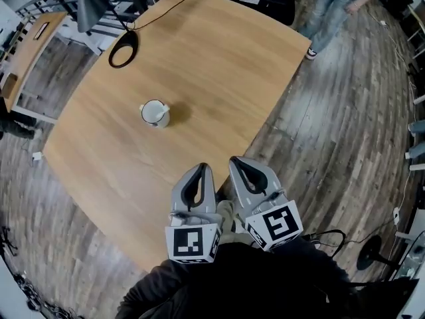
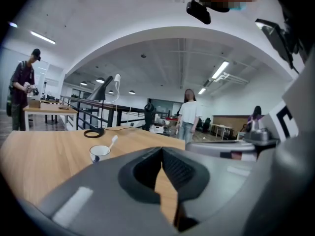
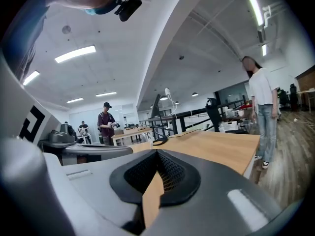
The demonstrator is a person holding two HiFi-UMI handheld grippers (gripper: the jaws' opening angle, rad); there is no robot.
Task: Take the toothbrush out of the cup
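The small white round cup [image 1: 154, 113] stands near the middle of the light brown wooden tabletop [image 1: 212, 52]. The white toothbrush [image 2: 112, 142] stands in the cup and leans on its rim. The left grey hand-held gripper [image 1: 202, 169] and the right grey hand-held gripper [image 1: 238, 162] are side by side over the near edge, well apart from the cup. Both have their jaws closed together with nothing between them.

One cup [image 2: 99, 154] and one toothbrush [image 2: 112, 142] on one desk [image 1: 199, 58], in front of two tongs: left tongs [image 1: 202, 168], right tongs [image 1: 238, 160].
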